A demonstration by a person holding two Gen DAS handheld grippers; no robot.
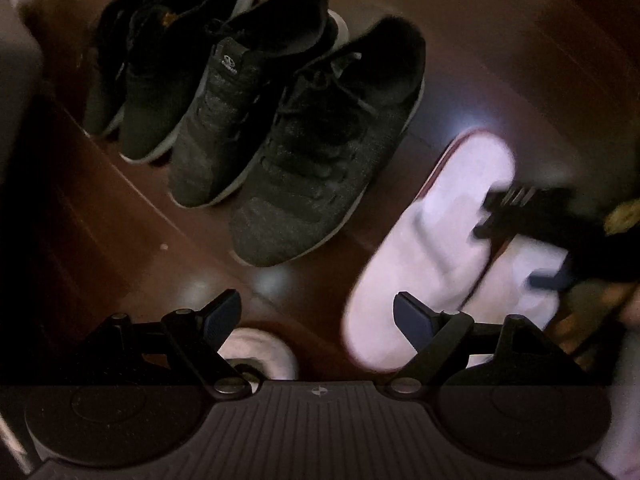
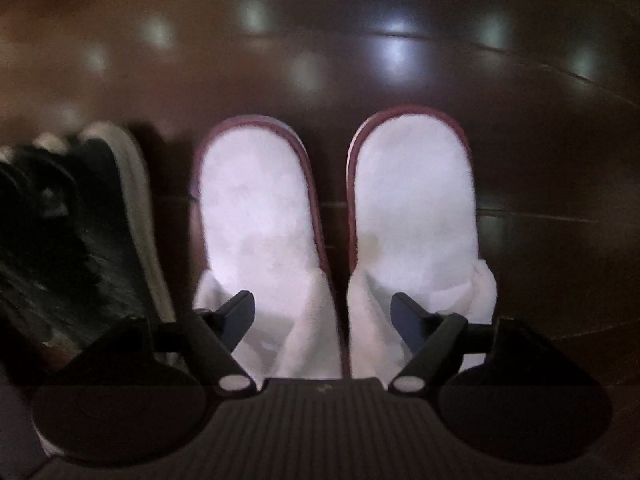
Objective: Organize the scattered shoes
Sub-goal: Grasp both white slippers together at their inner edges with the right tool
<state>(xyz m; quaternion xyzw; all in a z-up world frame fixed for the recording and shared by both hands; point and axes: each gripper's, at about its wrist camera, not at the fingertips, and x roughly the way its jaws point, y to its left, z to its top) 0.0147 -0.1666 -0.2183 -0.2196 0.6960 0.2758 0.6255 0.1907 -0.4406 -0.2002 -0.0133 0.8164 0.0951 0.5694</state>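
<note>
Two white slippers with maroon trim lie side by side on the dark wooden floor, the left slipper [image 2: 256,216] and the right slipper [image 2: 412,208]. My right gripper [image 2: 324,310] hovers open over their near ends, one finger above each, gripping nothing. In the left wrist view the same slipper pair [image 1: 432,240] sits at the right with the right gripper [image 1: 520,240] blurred over it. Several dark grey sneakers [image 1: 320,152] stand in a row at upper left. My left gripper [image 1: 318,312] is open and empty above the floor between sneakers and slippers.
A white rounded object [image 1: 264,352] shows just under my left gripper; I cannot tell what it is. A dark sneaker with a pale sole [image 2: 92,216] lies close to the left of the slippers. Glossy floor [image 2: 400,52] stretches beyond them.
</note>
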